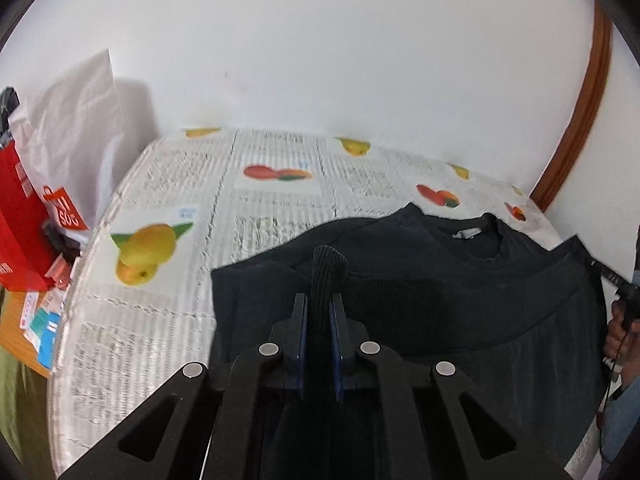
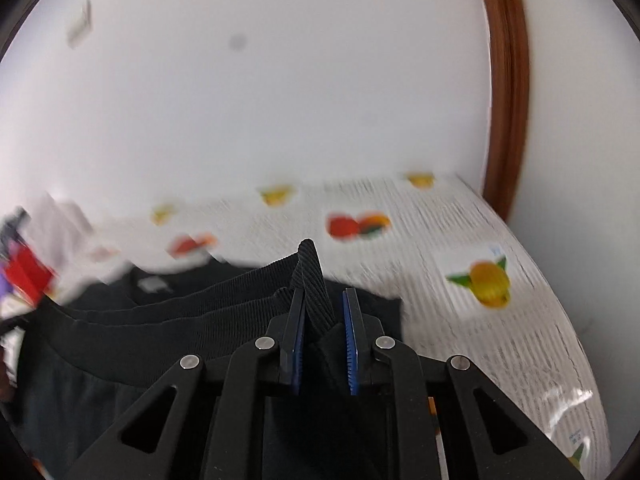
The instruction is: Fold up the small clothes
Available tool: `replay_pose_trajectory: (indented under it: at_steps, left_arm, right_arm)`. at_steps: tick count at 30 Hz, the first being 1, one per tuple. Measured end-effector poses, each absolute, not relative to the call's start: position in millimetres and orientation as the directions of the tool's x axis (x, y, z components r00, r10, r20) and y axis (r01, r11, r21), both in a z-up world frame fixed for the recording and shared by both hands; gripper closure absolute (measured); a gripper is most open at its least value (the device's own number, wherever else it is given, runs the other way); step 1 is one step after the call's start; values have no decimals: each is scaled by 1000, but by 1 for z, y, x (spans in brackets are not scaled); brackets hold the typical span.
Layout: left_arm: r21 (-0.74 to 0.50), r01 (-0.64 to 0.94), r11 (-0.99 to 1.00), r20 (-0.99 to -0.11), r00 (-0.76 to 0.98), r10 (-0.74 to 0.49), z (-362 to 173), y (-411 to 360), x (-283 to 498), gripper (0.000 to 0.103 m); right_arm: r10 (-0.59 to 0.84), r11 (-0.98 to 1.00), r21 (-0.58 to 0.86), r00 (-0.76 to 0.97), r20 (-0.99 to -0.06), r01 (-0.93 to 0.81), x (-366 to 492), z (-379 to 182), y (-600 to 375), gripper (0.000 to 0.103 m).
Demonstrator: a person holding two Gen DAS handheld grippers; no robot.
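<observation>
1. Red stood out first at the far left of my left wrist view: a red carton (image 1: pixel 16 216) beside a white shopping bag (image 1: pixel 76 136), both off the table's edge.
2. Next came the fruit-printed tablecloth (image 1: pixel 172 184), covering the table up to the white wall (image 1: pixel 320 40).
3. The black sweatshirt (image 1: pixel 440 280) lay spread on that cloth, its collar and label towards the wall.
4. My left gripper (image 1: pixel 319 304) had its blue pads nearly together, pinching a ribbed fold of the hem that stuck up between them.
5. At the far right edge I saw the hem pulled out to the other tool.
6. In the blurred right wrist view, my right gripper (image 2: pixel 323 300) sat a little wider, yet a ribbed strip of the same garment (image 2: pixel 160 320) stood clamped between its pads.
7. A brown wooden door frame (image 2: pixel 508 80) rose at the right.
</observation>
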State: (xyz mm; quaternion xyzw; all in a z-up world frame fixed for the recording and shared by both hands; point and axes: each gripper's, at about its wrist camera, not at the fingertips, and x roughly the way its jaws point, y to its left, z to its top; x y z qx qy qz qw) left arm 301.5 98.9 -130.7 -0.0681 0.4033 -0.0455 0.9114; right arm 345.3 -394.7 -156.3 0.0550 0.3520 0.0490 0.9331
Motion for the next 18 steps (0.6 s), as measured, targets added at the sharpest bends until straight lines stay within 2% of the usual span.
replay_pose_trajectory:
  at_steps: [5, 11, 18]
  left_arm:
    - [-133, 20, 991, -762, 638, -115, -146, 97, 309, 93]
    - [-119, 20, 993, -772, 627, -105, -150, 96, 309, 93]
    - [-52, 11, 999, -768, 639, -47, -140, 90, 297, 83]
  right_arm:
    - [78, 995, 99, 657, -750, -5, 368, -199, -392, 86]
    - [30, 1000, 26, 620, -784, -14, 374, -204, -383, 83]
    - [-1, 1000, -7, 622, -783, -7, 354, -185, -376, 68]
